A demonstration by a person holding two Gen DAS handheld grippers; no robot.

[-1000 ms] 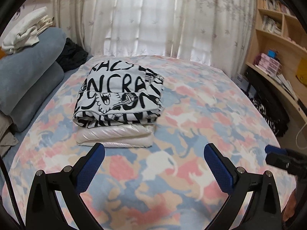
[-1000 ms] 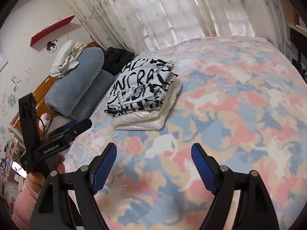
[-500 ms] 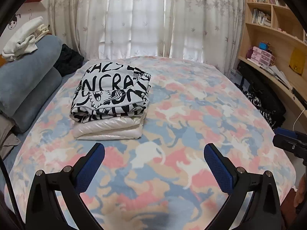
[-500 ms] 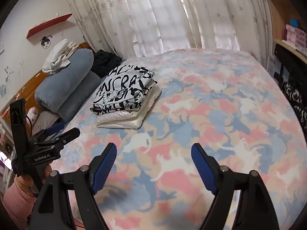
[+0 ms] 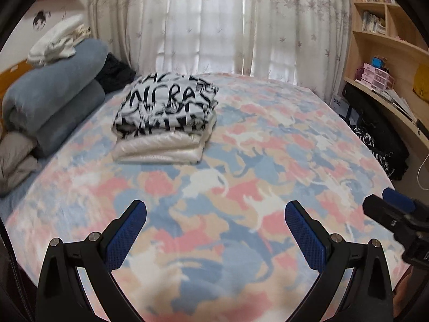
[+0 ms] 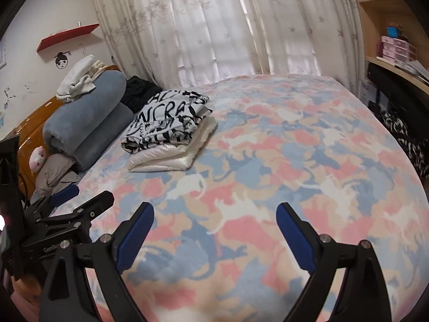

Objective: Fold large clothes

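Note:
A folded black-and-white lettered garment (image 5: 167,107) lies on top of a folded shiny white garment (image 5: 161,147), stacked on the bed's far left; the stack also shows in the right wrist view (image 6: 167,123). My left gripper (image 5: 214,218) is open and empty, held above the near part of the bed, well short of the stack. My right gripper (image 6: 214,218) is open and empty, also above the near part of the bed. The right gripper shows at the left view's right edge (image 5: 394,212). The left gripper shows at the right view's left edge (image 6: 75,201).
The bed has a pink, blue and white patterned cover (image 5: 268,147). Rolled blue-grey bedding (image 5: 51,107) with white clothes on top (image 5: 56,43) lies along the left side. A black garment (image 5: 115,72) sits behind it. Shelves and a desk (image 5: 388,67) stand at the right. Curtains (image 5: 228,21) hang behind.
Both grippers have pulled back from the stack, which now looks smaller and farther. Both stay open and empty. The stack has not moved.

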